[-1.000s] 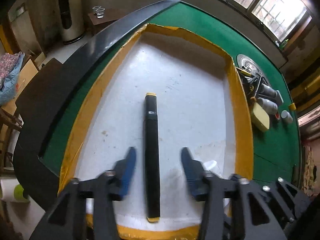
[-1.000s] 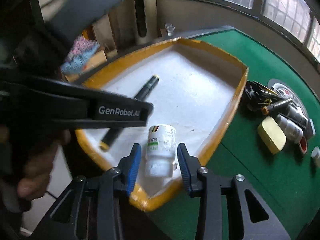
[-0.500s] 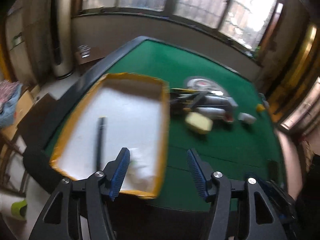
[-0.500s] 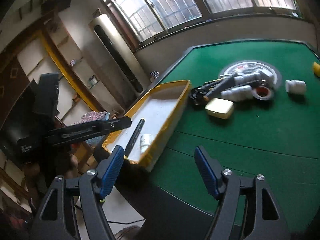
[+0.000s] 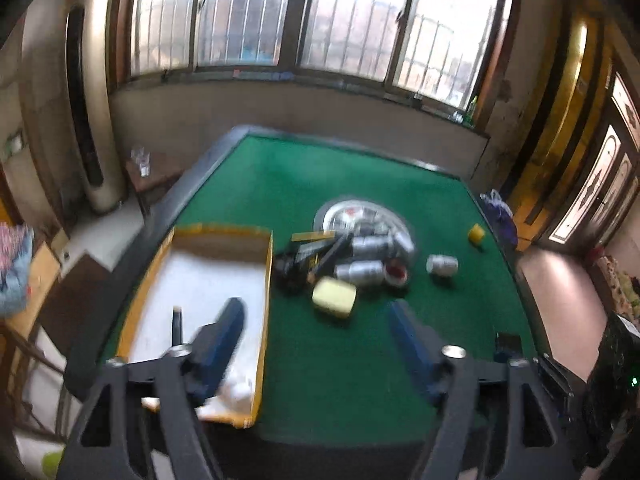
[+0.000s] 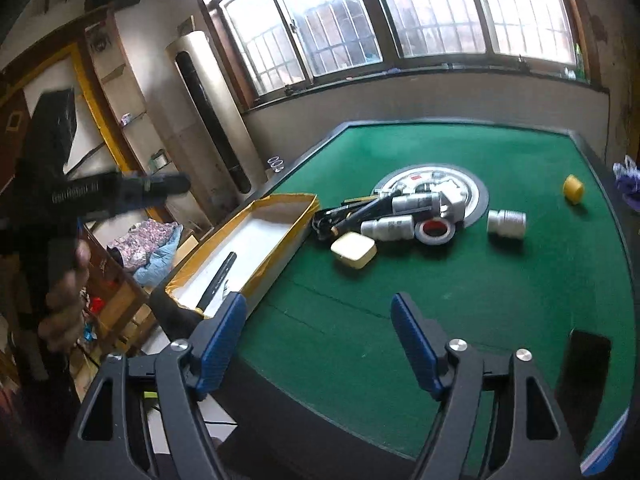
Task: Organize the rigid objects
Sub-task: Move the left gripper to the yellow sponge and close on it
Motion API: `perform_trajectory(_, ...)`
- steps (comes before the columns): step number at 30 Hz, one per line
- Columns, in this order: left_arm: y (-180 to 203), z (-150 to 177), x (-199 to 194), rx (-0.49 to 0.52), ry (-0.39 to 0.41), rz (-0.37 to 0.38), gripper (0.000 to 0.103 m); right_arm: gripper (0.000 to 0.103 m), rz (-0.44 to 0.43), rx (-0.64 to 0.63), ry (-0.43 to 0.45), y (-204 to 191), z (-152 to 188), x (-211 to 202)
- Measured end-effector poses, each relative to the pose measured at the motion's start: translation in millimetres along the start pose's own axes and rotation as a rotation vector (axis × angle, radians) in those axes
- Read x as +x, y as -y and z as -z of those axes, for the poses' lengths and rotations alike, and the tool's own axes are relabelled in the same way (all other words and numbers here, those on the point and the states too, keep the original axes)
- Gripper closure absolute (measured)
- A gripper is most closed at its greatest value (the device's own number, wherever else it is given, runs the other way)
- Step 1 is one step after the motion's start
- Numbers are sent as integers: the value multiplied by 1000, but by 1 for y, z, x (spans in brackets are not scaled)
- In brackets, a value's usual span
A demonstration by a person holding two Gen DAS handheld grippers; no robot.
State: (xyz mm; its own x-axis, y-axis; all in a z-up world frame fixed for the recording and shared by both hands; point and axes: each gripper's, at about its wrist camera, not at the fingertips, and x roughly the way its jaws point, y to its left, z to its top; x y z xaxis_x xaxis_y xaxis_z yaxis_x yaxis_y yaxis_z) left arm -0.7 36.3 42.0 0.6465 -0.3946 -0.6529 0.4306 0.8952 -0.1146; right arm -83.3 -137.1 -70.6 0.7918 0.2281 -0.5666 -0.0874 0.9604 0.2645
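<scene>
Both tongs, the left tongs [image 5: 316, 320] and the right tongs [image 6: 318, 316], are now pulled back and up, spread wide and empty, leaving the marker [image 6: 218, 280] and white bottle [image 5: 236, 394] in the tray [image 6: 280, 200].

— What do we make of the tabletop [image 6: 460, 288]?

— We see matt green cloth, felt-like, inside a smooth dark rim. The tray [image 6: 276, 256] looks like cardboard to us, edged in glossy yellow tape, with a dull white floor.

— And the marker [image 6: 218, 280] in it?

— Smooth black plastic, we'd say. The white bottle [image 6: 506, 224] also looks plastic, faintly shiny, and the tape roll [image 6: 434, 232] is glossy.

— The fingers [image 6: 218, 340]?

— We see ribbed blue pads on matt black plastic, with bright metal screws.
</scene>
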Motion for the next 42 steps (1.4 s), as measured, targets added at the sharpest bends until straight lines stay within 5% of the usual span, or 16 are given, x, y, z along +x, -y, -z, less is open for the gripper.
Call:
perform_trajectory(6, 20, 17, 79, 13, -159, 7, 18, 24, 27, 55, -45, 26, 9, 33)
perform_trajectory(11, 23, 26, 139, -26, -265, -28, 30, 24, 37, 102, -106, 61, 20, 57)
perform_trajectory(26, 30, 5, 254, -80, -428, -127, 30, 24, 62, 198, -148, 95, 25, 79)
perform_trajectory(32, 30, 5, 278, -78, -462, -134, 29, 24, 105, 213, -174, 91, 24, 94)
perform_trajectory(42, 23, 19, 265, -100, -438, -66, 30, 24, 128, 197, -209, 82, 22, 109)
